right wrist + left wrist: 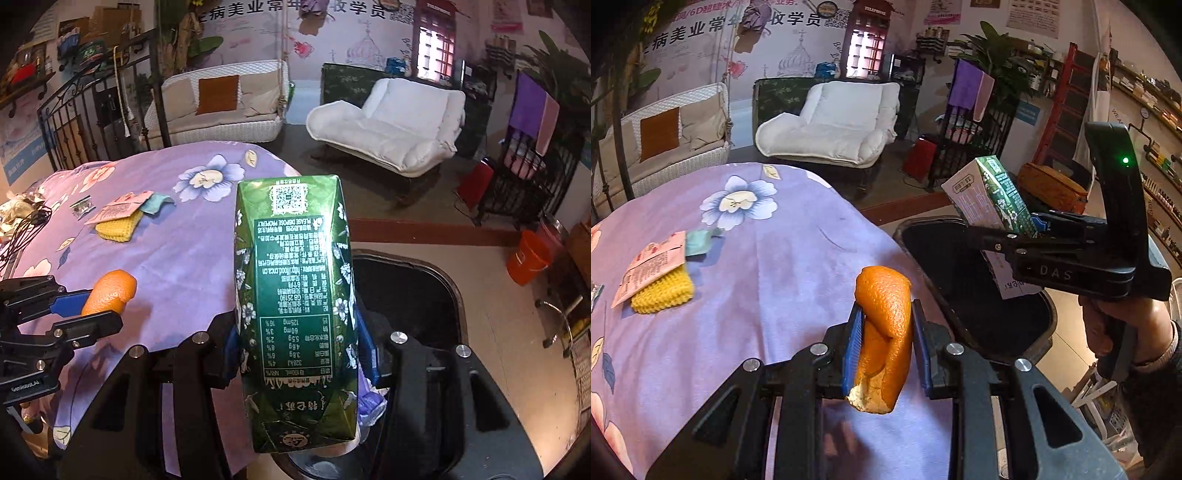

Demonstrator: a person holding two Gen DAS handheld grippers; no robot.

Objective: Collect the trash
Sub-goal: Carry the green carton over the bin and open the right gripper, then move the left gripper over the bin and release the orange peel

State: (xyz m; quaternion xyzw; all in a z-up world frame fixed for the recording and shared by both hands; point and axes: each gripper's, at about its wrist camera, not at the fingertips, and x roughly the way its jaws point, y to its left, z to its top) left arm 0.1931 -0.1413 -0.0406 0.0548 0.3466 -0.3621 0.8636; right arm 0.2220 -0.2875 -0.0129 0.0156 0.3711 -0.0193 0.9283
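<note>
My left gripper [884, 314] is shut on a curled orange peel [886, 332], held over the edge of the purple flowered tablecloth [757, 266]. My right gripper [295, 343] is shut on a green drink carton [295, 295]. In the left wrist view that carton [1001, 195] hangs over the black trash bin [960, 295] beside the table. The right wrist view shows the left gripper [99, 306] with the peel [110, 291] at the left, and the bin [424, 295] behind the carton.
A pink packet [650, 266] on a yellow sponge [665, 291] and a teal wrapper [698, 242] lie on the table. Cables and crumpled foil [18, 214] sit at its far left. A white chair [831, 125], an orange bucket [528, 258] and iron racks stand around.
</note>
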